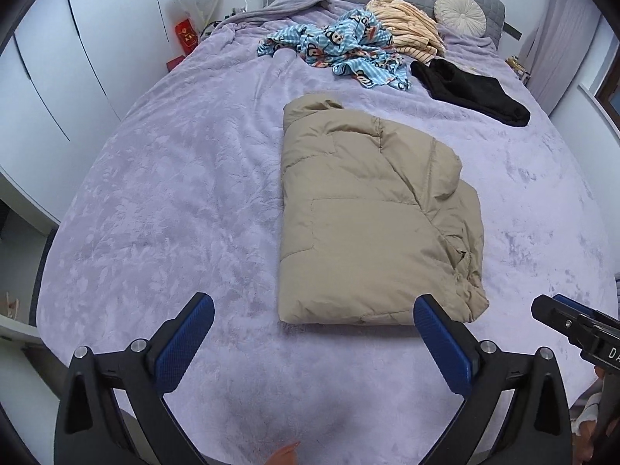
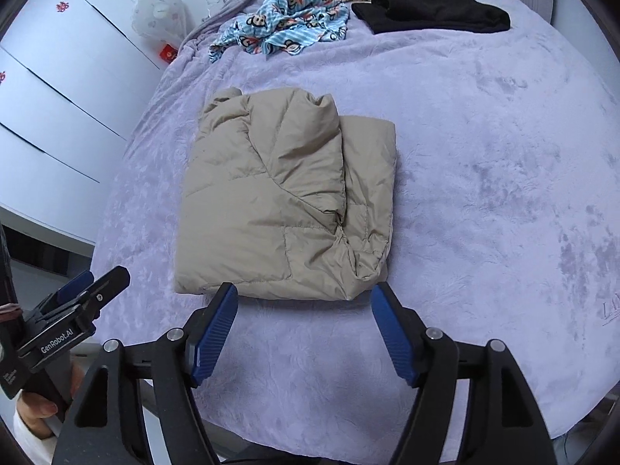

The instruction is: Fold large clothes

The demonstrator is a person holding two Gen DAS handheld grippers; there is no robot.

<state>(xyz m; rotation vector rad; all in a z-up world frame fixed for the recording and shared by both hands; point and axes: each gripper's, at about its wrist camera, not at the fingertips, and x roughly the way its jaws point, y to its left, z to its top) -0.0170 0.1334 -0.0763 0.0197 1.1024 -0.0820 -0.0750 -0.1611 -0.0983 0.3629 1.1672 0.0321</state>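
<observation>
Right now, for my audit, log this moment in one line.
left gripper: open, empty | right gripper: open, empty | beige puffer jacket: folded, on lilac plush bedspread

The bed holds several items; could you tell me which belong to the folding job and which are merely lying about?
Belongs to the job:
- beige puffer jacket, folded
- left gripper and right gripper, both open and empty

Lying about:
- blue cartoon-print garment
- black garment
- cream striped garment
- round cushion
</observation>
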